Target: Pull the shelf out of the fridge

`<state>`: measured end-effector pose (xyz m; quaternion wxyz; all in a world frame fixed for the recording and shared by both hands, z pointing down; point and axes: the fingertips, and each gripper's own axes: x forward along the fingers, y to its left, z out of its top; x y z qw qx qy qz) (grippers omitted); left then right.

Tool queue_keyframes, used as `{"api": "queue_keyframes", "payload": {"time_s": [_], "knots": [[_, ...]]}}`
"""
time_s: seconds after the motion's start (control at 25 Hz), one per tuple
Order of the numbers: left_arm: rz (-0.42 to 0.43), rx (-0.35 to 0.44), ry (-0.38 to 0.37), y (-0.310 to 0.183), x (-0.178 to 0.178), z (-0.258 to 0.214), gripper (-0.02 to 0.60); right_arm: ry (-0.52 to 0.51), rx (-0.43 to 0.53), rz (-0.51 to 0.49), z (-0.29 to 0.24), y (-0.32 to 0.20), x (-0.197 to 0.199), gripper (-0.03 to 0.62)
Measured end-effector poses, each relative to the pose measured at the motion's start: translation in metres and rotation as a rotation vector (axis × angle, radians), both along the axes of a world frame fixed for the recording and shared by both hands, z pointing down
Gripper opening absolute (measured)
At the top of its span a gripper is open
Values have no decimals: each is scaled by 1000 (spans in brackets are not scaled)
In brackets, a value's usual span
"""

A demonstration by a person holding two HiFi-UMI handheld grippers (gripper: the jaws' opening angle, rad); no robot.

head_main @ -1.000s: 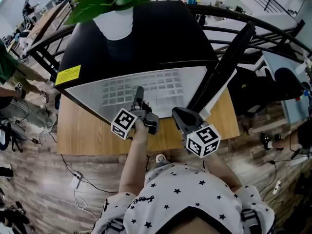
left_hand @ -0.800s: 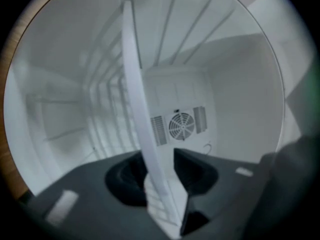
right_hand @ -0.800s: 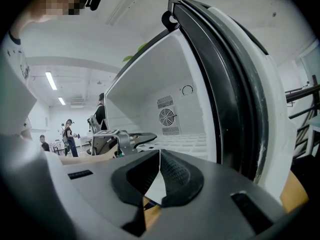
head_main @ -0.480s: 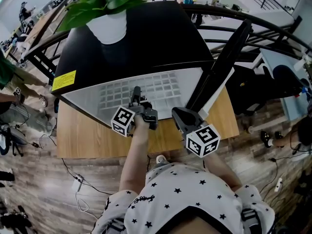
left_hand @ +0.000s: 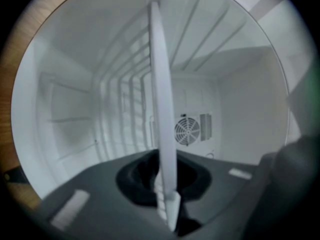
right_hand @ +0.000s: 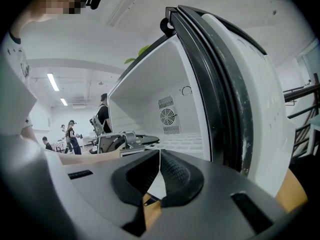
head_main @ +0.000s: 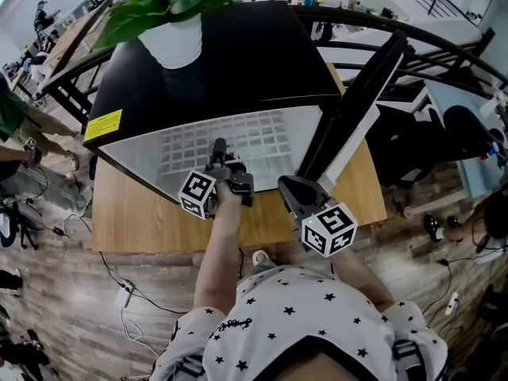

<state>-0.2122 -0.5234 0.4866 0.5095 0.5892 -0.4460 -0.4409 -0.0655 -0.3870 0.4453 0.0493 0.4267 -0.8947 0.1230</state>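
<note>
A black mini fridge (head_main: 230, 62) stands on a wooden table (head_main: 135, 213) with its door (head_main: 357, 105) swung open to the right. Inside lies a white wire shelf (head_main: 238, 145). My left gripper (head_main: 216, 151) reaches into the opening at the shelf's front edge. In the left gripper view the shelf's front rim (left_hand: 159, 109) runs upright between the closing jaws of the left gripper (left_hand: 165, 179), and the pads press on it. My right gripper (head_main: 290, 189) hovers beside the door's lower edge; its tips (right_hand: 159, 156) meet with nothing between them.
A potted green plant (head_main: 171, 6) sits on top of the fridge. A round fan grille (left_hand: 187, 130) marks the fridge's back wall. Black railings (head_main: 444, 46) curve behind. People stand at the far left (head_main: 12, 125). Cables lie on the wooden floor (head_main: 119, 292).
The left gripper's jaws have come together on the shelf's front rim. The right gripper has stayed where it was.
</note>
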Motion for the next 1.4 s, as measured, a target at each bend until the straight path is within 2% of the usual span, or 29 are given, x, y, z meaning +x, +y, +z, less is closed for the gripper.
{"api": "queue_keyframes", "payload": {"time_s": [0.88,1.24,1.4], "knots": [[-18,-4,48,48,1,-1,35,-1,-14,-104,-4,41,11,21],[-28,-16,56,50,0,-18,32,0,-22,-144,-26,34,10,21],[-25,-17,53,67,2,-8,32,-6,-16,-153,-16,50,11,21]]}}
